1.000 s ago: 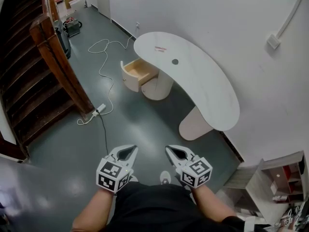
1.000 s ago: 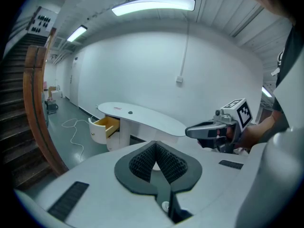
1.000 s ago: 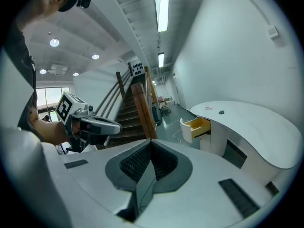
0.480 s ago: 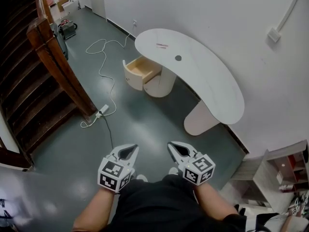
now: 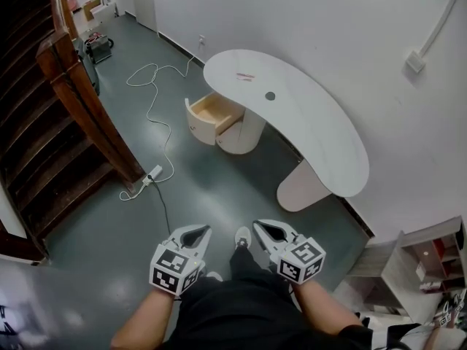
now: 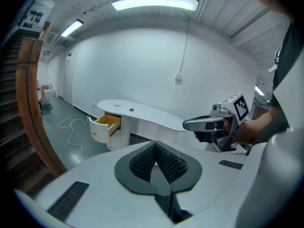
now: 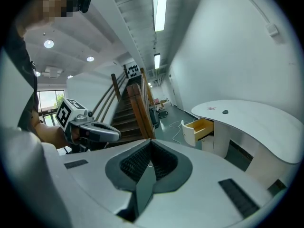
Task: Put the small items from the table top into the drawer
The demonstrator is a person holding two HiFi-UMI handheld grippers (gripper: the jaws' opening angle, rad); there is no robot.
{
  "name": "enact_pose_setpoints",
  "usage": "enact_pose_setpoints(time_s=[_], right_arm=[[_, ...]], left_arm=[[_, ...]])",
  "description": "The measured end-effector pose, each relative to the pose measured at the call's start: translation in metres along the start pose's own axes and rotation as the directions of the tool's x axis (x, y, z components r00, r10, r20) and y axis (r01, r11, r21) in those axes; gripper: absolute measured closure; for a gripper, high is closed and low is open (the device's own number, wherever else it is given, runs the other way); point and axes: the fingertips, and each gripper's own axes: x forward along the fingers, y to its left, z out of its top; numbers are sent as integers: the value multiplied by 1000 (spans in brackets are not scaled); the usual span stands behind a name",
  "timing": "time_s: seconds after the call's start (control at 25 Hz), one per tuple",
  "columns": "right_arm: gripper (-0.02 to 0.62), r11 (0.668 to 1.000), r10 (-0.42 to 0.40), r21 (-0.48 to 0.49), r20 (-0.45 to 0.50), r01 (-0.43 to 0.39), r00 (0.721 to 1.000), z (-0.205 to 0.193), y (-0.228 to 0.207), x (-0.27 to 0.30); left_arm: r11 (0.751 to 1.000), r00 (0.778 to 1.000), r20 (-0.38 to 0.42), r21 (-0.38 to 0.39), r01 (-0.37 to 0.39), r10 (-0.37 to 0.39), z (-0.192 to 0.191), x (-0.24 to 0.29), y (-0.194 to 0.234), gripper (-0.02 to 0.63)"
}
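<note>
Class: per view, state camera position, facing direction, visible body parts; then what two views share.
Head view: on the head, steeply down at floor, table; forearms, left tongs, right tongs show.
Left gripper view: on left tongs, toward table; right tongs show.
Right gripper view: on right tongs, toward table, staircase; left tongs show.
Shared: open drawer.

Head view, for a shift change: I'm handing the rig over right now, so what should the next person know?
Left tongs: shut, empty.
Right tongs: shut, empty. Both are held in front of the person, well short of the table.
Things: a small red item and a dark round item lie on the table top near its far end. The drawer under that end stands open; nothing shows inside it from here.
Done: the drawer is open.
Left: walk up, pick up each item and put both in the drawer.
</note>
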Motion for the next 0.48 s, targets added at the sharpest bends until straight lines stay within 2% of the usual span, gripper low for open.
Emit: enact_pose_setpoints(time_s=[0.24, 0.48], right_arm=[[601, 1000, 11, 7, 3, -11, 1000, 16, -38, 28], [601, 999, 30, 8, 29, -31, 999, 60, -97, 74]], left_arm=[[1000, 1000, -27, 2, 3, -3, 11, 34, 20, 592], [1000, 1000, 9, -14, -24, 24, 64, 82, 64, 592]])
